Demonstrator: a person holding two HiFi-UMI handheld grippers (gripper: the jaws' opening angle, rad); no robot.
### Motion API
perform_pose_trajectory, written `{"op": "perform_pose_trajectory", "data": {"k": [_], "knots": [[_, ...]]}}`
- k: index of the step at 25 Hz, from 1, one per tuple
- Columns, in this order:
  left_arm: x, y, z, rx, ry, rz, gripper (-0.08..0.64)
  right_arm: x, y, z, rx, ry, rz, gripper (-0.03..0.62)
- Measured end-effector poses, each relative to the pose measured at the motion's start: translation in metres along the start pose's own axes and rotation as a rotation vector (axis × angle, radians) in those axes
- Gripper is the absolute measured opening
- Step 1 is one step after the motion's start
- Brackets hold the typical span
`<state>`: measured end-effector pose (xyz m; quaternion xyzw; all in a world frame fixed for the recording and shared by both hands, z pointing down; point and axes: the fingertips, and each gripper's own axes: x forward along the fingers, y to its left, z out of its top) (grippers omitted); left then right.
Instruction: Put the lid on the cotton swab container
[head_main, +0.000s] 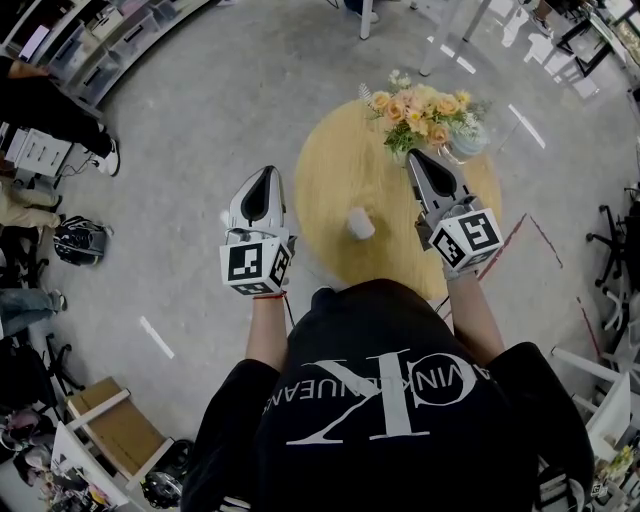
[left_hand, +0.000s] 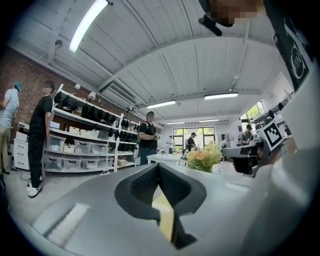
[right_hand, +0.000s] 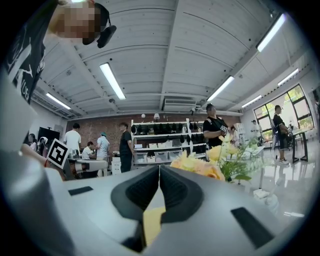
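Observation:
A small white cotton swab container (head_main: 360, 223) stands on the round wooden table (head_main: 325, 180), near its front edge. I cannot make out a separate lid. My left gripper (head_main: 268, 173) is held over the table's left rim, left of the container and apart from it. My right gripper (head_main: 413, 155) hovers to the container's right, close to the flowers. Both point away from me, level with the room. In the left gripper view the jaws (left_hand: 158, 169) are shut with nothing between them. The right gripper's own view shows the same: shut and empty (right_hand: 159, 171).
A bouquet of peach flowers (head_main: 420, 112) in a glass vase stands at the table's far side, also the flowers (right_hand: 200, 165). Grey floor surrounds the table. A cardboard box (head_main: 120, 425) and a backpack (head_main: 78, 240) lie on the left. People and storage shelves (left_hand: 75, 145) stand around.

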<state>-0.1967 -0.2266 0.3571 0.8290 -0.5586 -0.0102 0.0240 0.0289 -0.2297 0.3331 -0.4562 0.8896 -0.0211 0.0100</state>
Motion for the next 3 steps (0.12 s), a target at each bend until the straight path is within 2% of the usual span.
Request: {"op": "perform_pose_trajectory", "data": {"k": [3], "knots": [[0.001, 0.0014, 0.0002, 0.001, -0.003, 0.003, 0.012, 0.0013, -0.0001, -0.0016, 0.002, 0.002, 0.001, 0.017]]}}
